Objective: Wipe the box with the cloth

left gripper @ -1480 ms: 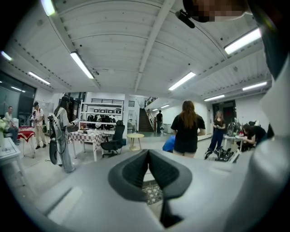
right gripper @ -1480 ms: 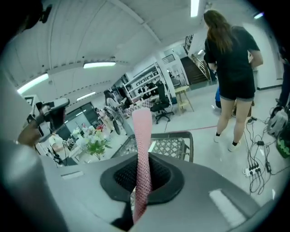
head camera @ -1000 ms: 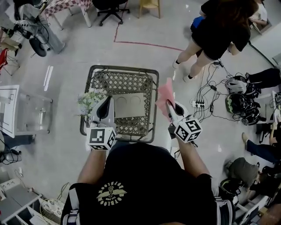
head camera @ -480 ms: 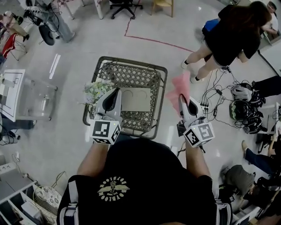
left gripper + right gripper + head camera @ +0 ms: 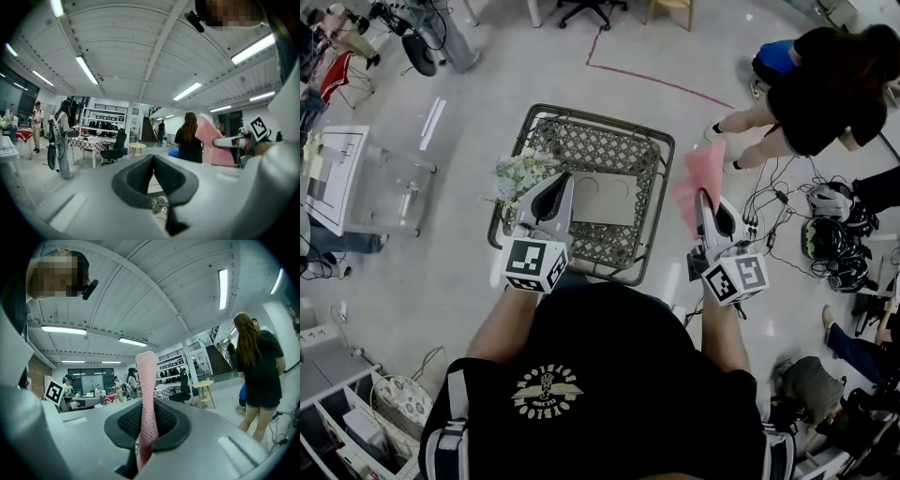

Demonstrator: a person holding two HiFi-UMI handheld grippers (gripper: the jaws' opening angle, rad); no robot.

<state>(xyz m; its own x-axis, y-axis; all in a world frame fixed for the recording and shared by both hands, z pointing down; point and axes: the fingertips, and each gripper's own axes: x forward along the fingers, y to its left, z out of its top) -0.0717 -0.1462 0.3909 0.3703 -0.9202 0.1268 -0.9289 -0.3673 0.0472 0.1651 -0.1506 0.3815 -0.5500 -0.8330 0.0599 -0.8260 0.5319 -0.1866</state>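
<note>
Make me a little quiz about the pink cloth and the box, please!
1. True or false: the left gripper has its jaws shut with nothing between them.
2. What holds the pink cloth? A) the left gripper B) the right gripper C) nothing, it lies on the floor
3. Fill in: in the head view the cloth is held to the ____ of the box, not touching it.
Key: 1 true; 2 B; 3 right.

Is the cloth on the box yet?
No, the pink cloth sticks up from the right gripper's shut jaws off the wire table's right edge, clear of the box.
</note>
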